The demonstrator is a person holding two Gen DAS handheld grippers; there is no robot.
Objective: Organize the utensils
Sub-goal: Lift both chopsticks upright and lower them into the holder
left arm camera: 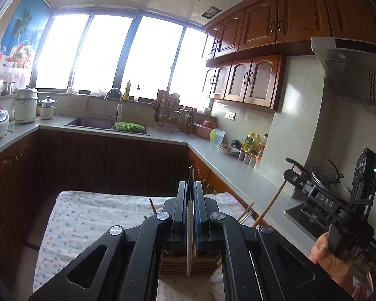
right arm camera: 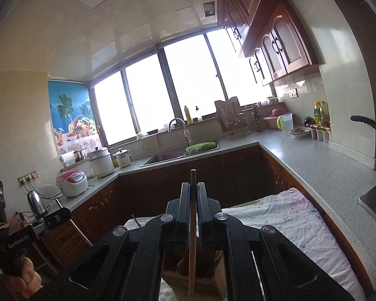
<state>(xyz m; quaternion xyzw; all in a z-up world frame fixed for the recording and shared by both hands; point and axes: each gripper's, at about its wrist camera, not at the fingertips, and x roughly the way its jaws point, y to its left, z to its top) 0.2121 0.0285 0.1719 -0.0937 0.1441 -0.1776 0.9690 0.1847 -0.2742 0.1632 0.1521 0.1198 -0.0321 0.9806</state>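
Left wrist view shows my left gripper (left arm camera: 191, 195) clamped on a pale chopstick with a dark metal tip (left arm camera: 189, 225), held above the slatted wooden utensil holder (left arm camera: 188, 263) on the flowered cloth (left arm camera: 87, 215). My right gripper (right arm camera: 193, 198) is closed on a light wooden chopstick (right arm camera: 192, 238) over the same wooden holder. I judge that I am in the step of carrying both sticks to the holder; next I must lower each thin end into a compartment before I loosen the jaws.

chopstick (right arm camera: 192, 238): smooth wood | holder (right arm camera: 200, 284): ribbed wood | tablecloth (left arm camera: 87, 215): matt cloth
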